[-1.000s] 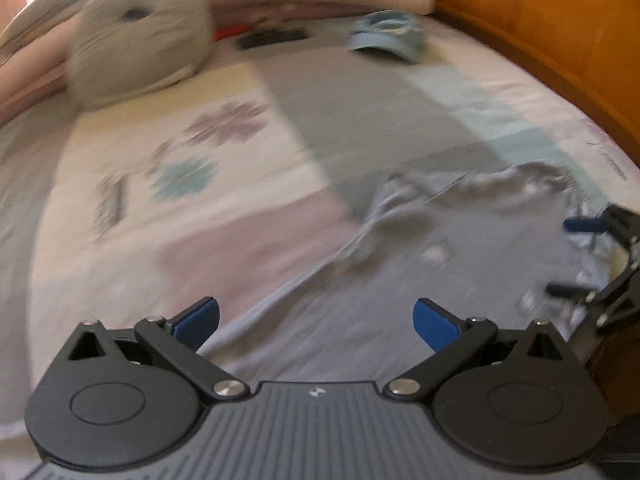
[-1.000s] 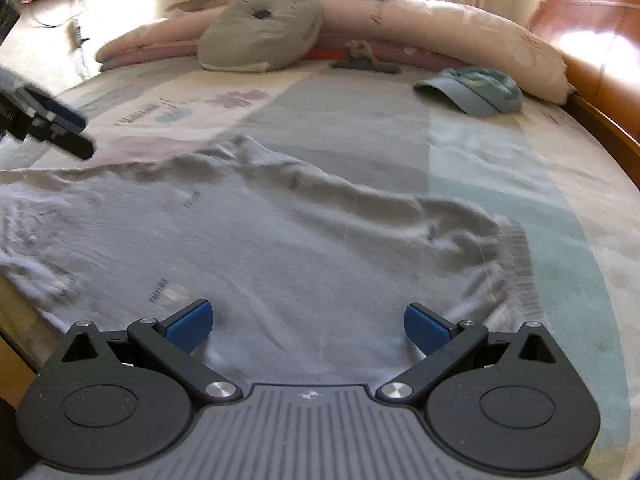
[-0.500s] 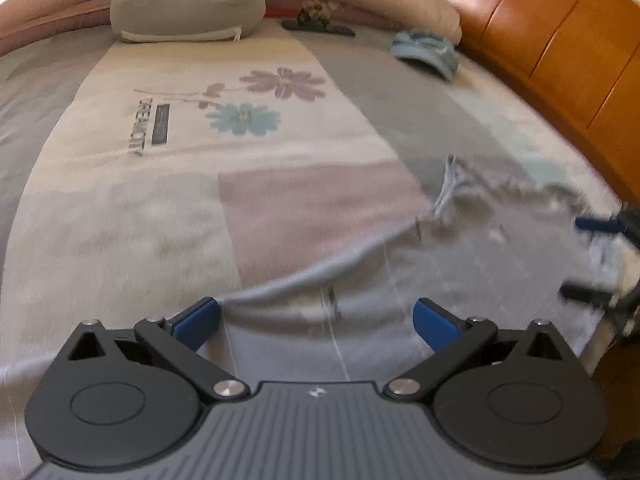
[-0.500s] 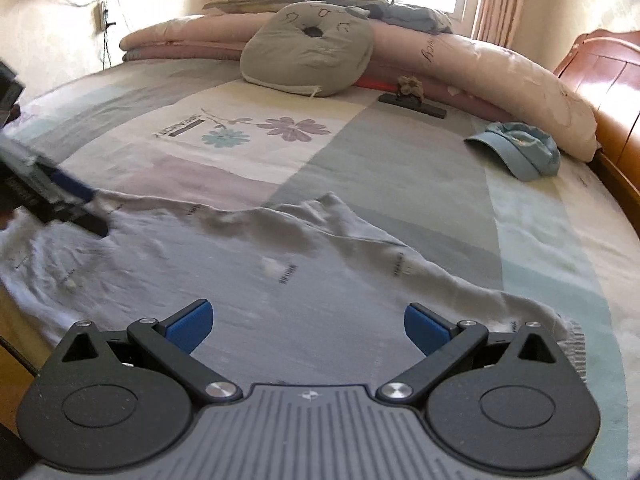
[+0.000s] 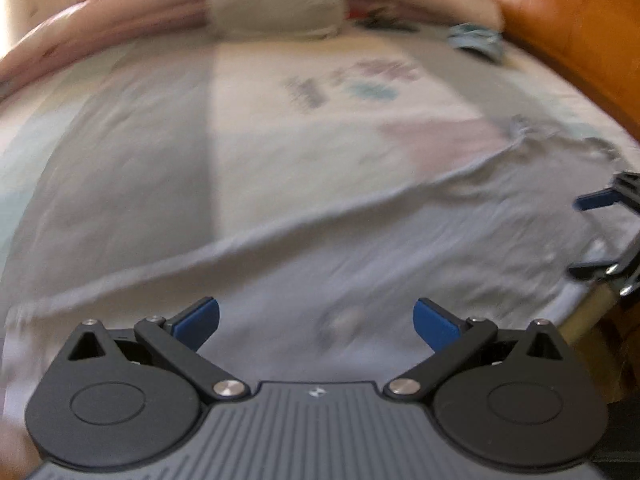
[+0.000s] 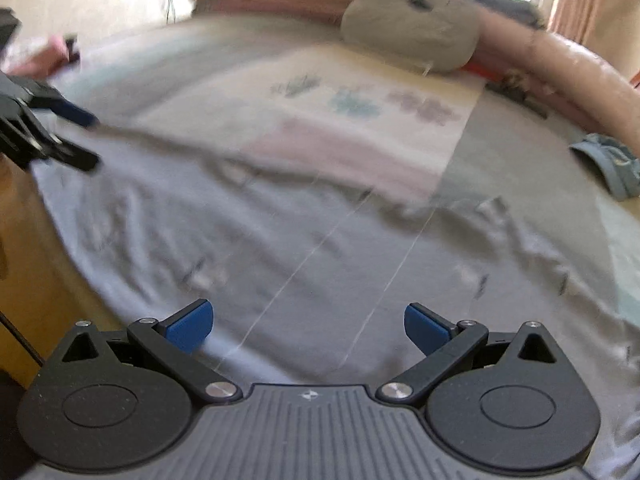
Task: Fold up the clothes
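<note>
A light grey garment lies spread flat along the near edge of the bed; it also fills the middle of the right wrist view. My left gripper is open and empty, low over the garment's left part. My right gripper is open and empty over the garment's right part. The right gripper shows at the right edge of the left wrist view, the left gripper at the left edge of the right wrist view. Both views are blurred.
The patchwork bedspread has a flower print. A grey round cushion and pink bolsters lie at the head. A blue cap lies on the right. The wooden bed frame runs along one side.
Both grippers have swung left across the garment, still open. The cushion and flower print have shifted right in both views, and the garment's long upper edge now runs across the left wrist view.
</note>
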Demonstrator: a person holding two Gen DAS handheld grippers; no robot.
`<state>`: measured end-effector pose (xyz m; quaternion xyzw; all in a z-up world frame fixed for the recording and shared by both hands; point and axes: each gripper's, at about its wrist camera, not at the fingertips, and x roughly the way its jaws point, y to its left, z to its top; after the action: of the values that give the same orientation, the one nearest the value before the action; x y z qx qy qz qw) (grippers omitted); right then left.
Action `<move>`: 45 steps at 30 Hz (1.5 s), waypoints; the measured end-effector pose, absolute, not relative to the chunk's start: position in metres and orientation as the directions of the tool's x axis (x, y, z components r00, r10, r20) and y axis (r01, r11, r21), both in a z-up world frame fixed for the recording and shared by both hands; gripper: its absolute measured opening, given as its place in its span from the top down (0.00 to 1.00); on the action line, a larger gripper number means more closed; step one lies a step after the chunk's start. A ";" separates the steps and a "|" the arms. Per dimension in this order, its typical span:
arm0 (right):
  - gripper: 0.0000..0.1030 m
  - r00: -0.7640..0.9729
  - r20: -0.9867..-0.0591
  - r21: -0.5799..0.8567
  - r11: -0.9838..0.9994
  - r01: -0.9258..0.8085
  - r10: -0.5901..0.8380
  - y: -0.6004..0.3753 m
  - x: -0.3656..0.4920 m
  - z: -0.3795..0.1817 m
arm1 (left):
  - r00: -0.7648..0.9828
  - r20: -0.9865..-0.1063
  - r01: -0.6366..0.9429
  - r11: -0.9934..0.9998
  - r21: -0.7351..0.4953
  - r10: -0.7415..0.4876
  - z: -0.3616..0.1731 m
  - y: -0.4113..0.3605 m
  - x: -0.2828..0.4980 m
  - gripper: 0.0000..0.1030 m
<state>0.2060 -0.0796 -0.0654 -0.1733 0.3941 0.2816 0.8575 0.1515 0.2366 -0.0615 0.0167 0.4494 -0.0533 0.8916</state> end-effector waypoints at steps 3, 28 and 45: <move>0.00 0.521 -0.786 -0.060 0.798 -0.600 0.333 -0.084 0.203 -0.065 | 0.582 -0.812 0.065 0.998 -0.011 -0.047 -0.073 0.255 0.138 0.01; 0.00 0.463 -0.821 -0.033 0.780 -0.625 0.336 -0.025 0.229 -0.064 | 0.675 -0.737 -0.152 0.979 -0.135 0.004 -0.070 0.334 0.114 0.01; 0.00 0.463 -0.824 -0.033 0.788 -0.615 0.327 -0.021 0.231 -0.065 | 0.733 -0.680 -0.136 0.975 -0.176 -0.021 -0.055 0.344 0.156 0.01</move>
<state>0.2308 -0.0208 -0.0650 -0.1655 0.4355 0.2806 0.8392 0.1556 0.3441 -0.0551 -0.1078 0.3643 0.0313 0.9245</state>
